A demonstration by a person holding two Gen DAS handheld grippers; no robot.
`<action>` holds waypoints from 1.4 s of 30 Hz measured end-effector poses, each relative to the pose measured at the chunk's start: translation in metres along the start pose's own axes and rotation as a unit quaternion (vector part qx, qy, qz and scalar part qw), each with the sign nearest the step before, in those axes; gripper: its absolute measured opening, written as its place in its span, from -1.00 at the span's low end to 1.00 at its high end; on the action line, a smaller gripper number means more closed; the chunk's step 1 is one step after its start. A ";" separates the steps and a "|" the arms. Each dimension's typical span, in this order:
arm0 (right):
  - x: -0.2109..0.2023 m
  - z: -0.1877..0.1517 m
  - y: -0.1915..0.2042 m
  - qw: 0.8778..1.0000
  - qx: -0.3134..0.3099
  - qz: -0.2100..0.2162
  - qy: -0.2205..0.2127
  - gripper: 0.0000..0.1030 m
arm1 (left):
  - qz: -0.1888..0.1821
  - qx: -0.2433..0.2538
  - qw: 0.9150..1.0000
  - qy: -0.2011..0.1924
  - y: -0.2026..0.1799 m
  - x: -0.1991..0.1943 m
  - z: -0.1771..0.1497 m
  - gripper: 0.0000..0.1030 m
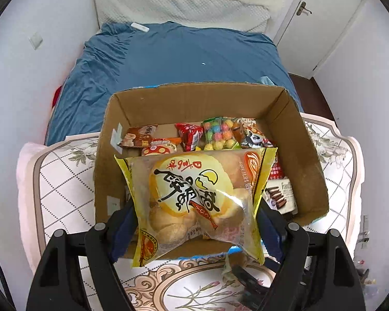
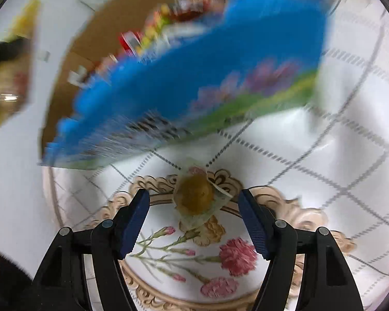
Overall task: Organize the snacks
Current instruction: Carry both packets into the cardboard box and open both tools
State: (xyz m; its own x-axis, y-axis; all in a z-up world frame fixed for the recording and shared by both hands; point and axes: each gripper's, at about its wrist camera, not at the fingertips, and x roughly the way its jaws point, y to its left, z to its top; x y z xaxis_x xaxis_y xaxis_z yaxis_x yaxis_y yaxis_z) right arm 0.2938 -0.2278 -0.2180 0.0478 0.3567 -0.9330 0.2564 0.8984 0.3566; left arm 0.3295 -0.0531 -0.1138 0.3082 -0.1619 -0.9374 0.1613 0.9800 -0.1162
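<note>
Yellow plastic wraps the bread bag (image 1: 194, 202), a clear-fronted packet of pale buns with bold black lettering, pinched at its two side edges between the blue pads of the left gripper (image 1: 194, 230) and held over the near part of an open cardboard box (image 1: 308, 160). Farther in, the box holds other snacks: a red packet (image 1: 190, 134), a bag of coloured candy balls (image 1: 219, 133), a panda-print packet (image 1: 254, 136), a brown packet (image 1: 138, 136) at the far left, and a chocolate wafer pack (image 1: 280, 194) against the right wall. The box sits on a white cushion (image 1: 62, 181) printed with a grey diamond grid and a floral medallion, and beyond it lies a bed under a blue cover (image 1: 168, 59). Near the medallion's upper rim lies a small wrapped snack (image 2: 198, 197), round and golden-brown in a clear wrapper. The right gripper (image 2: 194, 220) stands about half open over it, the snack showing in the gap between the pads with neither pad touching it. In the blurred right wrist view, the box's outer side appears as a bright blue panel with flowers and green.
</note>
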 end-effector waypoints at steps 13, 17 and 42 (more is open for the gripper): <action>0.009 -0.032 0.025 0.992 -0.104 -0.064 -0.025 -0.17 | 0.006 -0.010 1.000 -0.014 0.012 -0.017 -0.012 0.58; -0.042 -0.044 0.029 0.993 -0.104 -0.015 -0.057 -0.17 | -0.016 -0.021 0.999 -0.021 0.019 -0.031 -0.011 0.58; -0.074 0.185 0.046 0.989 -0.110 -0.087 -0.036 -0.14 | -0.057 -0.028 0.982 0.177 0.010 0.130 0.104 0.60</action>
State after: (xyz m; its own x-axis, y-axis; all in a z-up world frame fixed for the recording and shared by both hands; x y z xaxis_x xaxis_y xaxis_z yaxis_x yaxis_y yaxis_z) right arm 0.4806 -0.2599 -0.1417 0.0924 0.1795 -0.9794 0.0515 0.9814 0.1847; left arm 0.4689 -0.0764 -0.2024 -0.0556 -0.2309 -0.9714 0.1209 0.9642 -0.2361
